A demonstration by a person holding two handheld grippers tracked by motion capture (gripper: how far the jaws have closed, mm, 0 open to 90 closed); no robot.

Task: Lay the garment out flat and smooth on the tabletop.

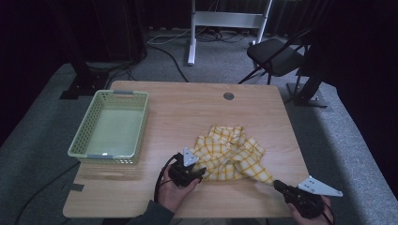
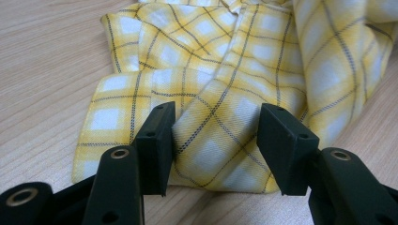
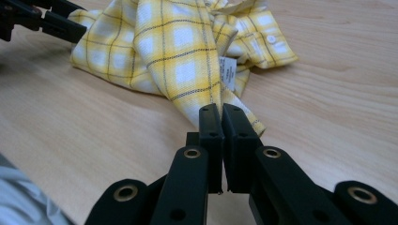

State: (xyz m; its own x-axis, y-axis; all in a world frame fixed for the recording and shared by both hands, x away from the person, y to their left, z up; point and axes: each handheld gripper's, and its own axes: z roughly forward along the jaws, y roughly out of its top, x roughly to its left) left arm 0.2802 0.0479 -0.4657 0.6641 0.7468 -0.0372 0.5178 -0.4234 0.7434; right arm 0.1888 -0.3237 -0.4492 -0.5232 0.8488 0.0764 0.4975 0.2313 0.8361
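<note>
**Shirt pinched at one corner, other side not yet gripped**

Your right gripper (image 3: 220,117) held the shirt (image 1: 230,152), at the desk's (image 1: 187,112) five o'clock, by a corner. Your left gripper (image 2: 213,140) stood wide around a fold. You needed to close deeper: soft, crumpled yellow-checked cotton slips. The perforated basket (image 1: 84,124) sat at nine o'clock.

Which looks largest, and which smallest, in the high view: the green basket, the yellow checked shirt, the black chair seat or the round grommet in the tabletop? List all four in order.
1. green basket and yellow checked shirt: alike in spread, so unranked.
2. black chair seat: smaller, though it stands farther from the camera.
3. round grommet: plainly smallest.
</note>
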